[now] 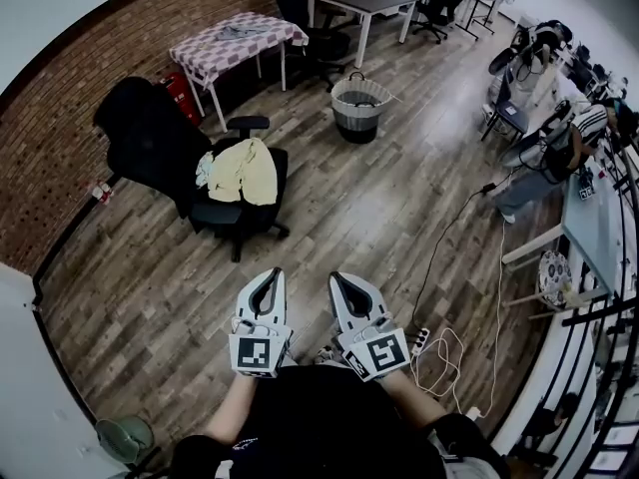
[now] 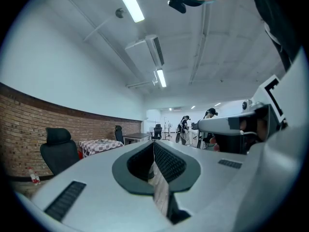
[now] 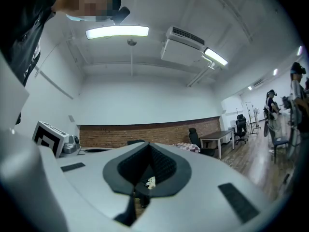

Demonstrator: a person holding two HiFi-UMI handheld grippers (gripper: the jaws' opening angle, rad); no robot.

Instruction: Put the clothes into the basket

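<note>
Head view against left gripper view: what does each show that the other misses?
Only the head view: the yellow clothes lying on the black office chair, and the basket on the floor beyond it. Only the left gripper view: the ceiling lights, the air conditioner, and the left claw with its jaws shut on nothing. Both: that chair, the brick wall and the checkered table.

Yellow clothes point(image 1: 243, 171) on chair point(image 1: 152, 136); basket point(image 1: 359, 124) well apart

The floor point(image 1: 349, 218) is laid in matt wood planks. At 10 o'clock, rough brick is shown on the wall point(image 1: 60, 148). The clothes point(image 1: 243, 171) are of soft, crumpled cloth; the basket point(image 1: 359, 108) appears woven.
</note>
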